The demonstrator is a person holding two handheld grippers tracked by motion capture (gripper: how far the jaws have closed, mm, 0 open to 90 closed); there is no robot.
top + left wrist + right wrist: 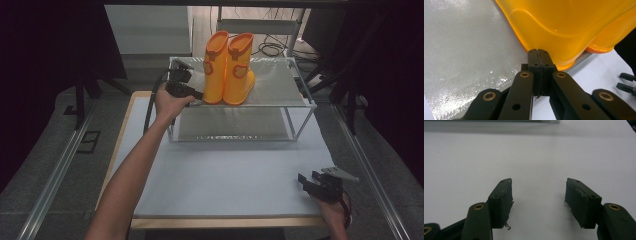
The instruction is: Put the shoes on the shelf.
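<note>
Two orange rubber boots (pixel 229 67) stand upright side by side on the top shelf of a metal rack (pixel 280 92). My left gripper (pixel 200 95) is at the left boot's heel side, jaws shut together with nothing between them. In the left gripper view the shut tips (pixel 539 51) touch or nearly touch the lower edge of the orange boot (pixel 564 22) above the silvery shelf surface (pixel 464 55). My right gripper (pixel 307 181) rests low over the white table near its front right corner, open and empty; its view has the jaws (pixel 537 192) spread over bare white tabletop.
The rack has a lower shelf (pixel 230 124) under the top one and stands at the far half of the white table (pixel 225 170). Rails run along both sides of the table. Cables lie on the floor behind the rack.
</note>
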